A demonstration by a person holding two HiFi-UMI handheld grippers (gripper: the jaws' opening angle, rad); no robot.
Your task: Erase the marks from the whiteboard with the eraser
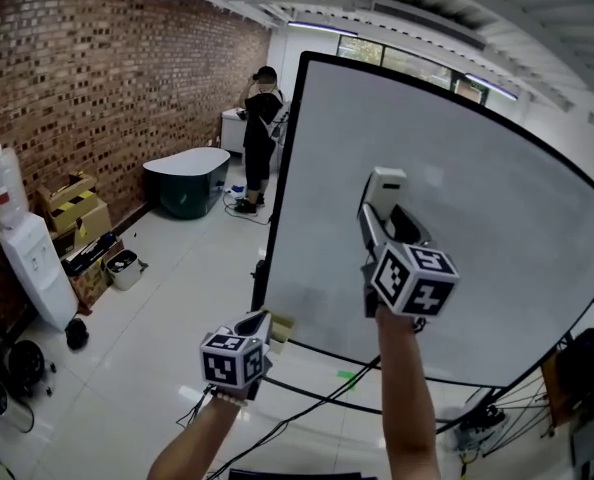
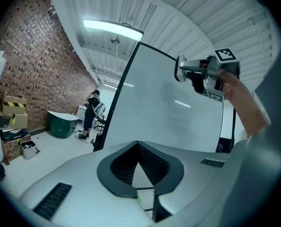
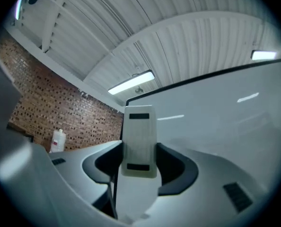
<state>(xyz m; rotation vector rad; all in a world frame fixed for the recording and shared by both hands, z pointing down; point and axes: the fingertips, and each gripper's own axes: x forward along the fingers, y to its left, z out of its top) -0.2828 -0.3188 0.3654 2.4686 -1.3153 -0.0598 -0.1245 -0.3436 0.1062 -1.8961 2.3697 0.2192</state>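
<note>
The right gripper (image 1: 379,218) is raised in front of the whiteboard (image 1: 497,268), its jaws clamped on the two long sides of the white eraser (image 1: 387,184), which stands upright between them and points at the upper middle of the board (whether it actually touches the surface cannot be told). The board's face looks plain pale grey. The left gripper (image 1: 263,321) hangs low by the board's lower left corner, its jaw tips pressed together with nothing between them. Farther back a person (image 1: 262,138) stands beside the brick wall (image 1: 97,78).
</note>
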